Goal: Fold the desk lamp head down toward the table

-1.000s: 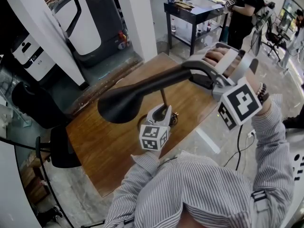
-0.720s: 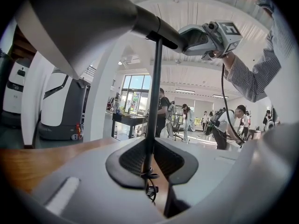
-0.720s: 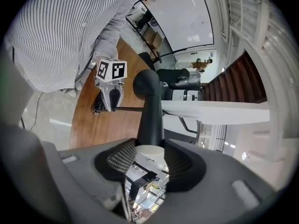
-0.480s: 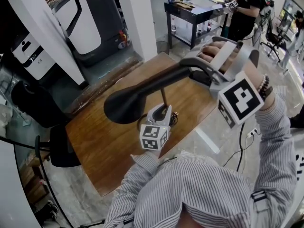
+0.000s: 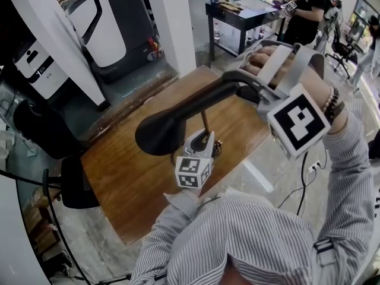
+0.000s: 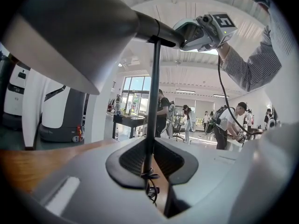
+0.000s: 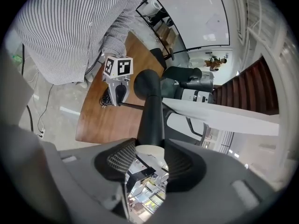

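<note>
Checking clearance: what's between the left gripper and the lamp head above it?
Only the lamp's thin stem, running up from the left gripper to the lamp head, as the left gripper view shows.

A brown wooden table (image 5: pixel 136 177) stands on a grey, shiny floor (image 5: pixel 267 153). The top of the table is mostly bare. On its right part, between the near and the far edge, the lamp (image 5: pixel 196 103) stands on a thin pole; its foot is mostly hidden. A white strip (image 5: pixel 259 176) lies on the floor just right of the table.
</note>
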Demonstrator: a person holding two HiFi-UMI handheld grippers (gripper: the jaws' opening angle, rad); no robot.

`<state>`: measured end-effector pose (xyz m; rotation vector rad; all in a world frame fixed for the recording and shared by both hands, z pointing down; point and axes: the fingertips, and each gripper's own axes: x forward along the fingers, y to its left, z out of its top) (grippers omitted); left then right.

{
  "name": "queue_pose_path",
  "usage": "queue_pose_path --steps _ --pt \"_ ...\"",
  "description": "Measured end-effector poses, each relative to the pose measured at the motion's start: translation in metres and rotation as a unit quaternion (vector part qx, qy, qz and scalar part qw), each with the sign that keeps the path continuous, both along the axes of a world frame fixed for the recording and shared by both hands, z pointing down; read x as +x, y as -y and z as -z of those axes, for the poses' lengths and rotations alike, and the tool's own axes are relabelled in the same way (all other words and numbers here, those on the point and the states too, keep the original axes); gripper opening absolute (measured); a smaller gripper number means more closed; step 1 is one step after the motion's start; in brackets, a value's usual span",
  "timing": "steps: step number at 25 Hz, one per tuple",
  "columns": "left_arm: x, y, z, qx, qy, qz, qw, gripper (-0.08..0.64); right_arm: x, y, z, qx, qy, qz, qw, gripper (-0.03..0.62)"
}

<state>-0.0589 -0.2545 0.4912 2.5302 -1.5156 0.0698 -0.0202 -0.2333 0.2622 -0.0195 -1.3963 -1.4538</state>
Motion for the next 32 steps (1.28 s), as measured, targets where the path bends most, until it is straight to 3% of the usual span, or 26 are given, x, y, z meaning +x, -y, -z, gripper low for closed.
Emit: queue_pose_path --steps 13,19,27,32 --pt "-0.001 0.001 -0.001 0.001 0.004 -0.001 1.0 0.055 -0.009 -0.002 0.005 -0.002 -0.052 0.002 0.999 0.189" --pt "-0.001 0.002 -0.002 0.003 0.006 0.001 1.0 0.055 -0.01 -0.001 0.005 0.005 -0.051 -0.002 0.999 0.19" --pt "-0.001 0.002 0.0 0.009 0.023 -0.013 0.9996 0.057 -0.01 0.002 0.005 0.029 -0.01 0.002 1.0 0.19" --pt "-0.002 0.001 0.0 0.007 0.046 -0.007 0.9989 0.057 -0.008 0.006 0.013 0.046 0.062 0.015 0.997 0.192"
